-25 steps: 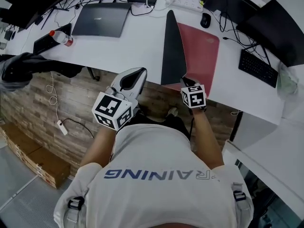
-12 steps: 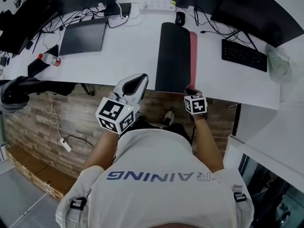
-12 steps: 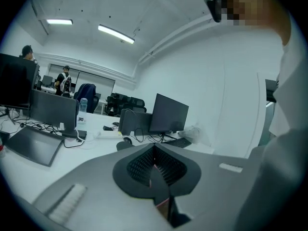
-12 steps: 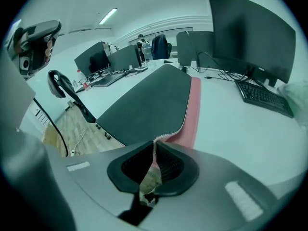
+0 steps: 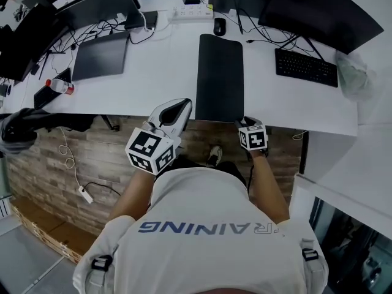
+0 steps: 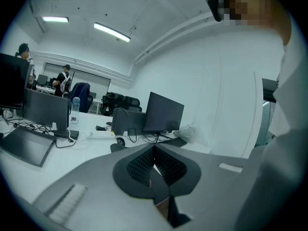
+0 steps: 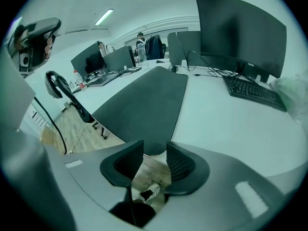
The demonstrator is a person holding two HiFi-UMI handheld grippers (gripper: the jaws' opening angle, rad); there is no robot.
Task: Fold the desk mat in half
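White table (image 5: 153, 72) fills the upper half of the head view, with a brick-faced panel (image 5: 79, 158) under its front edge. On it the desk mat (image 5: 219, 78) lies flat as a narrow black strip with only the dark face showing. The strip runs from the table's front edge toward 12 o'clock and ends just short of a mouse (image 5: 220, 26).

A black keyboard (image 5: 306, 67) sits at 3 o'clock from the mat, well apart from it, below a large dark monitor (image 5: 318, 11). At 9 o'clock from the mat is a closed dark laptop (image 5: 101, 55). A bottle (image 5: 59, 87) lies further out near the table's left front edge, and a white power strip (image 5: 187, 12) sits at 11 o'clock from the mat's far end.

The left tool (image 5: 177, 104) hangs off the front edge at 7 o'clock from the mat's near end, not touching the mat. In its own view the left tool (image 6: 154, 150) is clenched, pads meeting at their tips with nothing between them.

The right tool (image 5: 243, 121) sits at the mat's near right corner, at 5 o'clock from the strip. Its own view shows the right tool (image 7: 155, 158) released, jaws apart. The mat's (image 7: 144, 100) rounded near edge lies just beyond the gap at 12 o'clock, not pinched. Floor shows through the gap.
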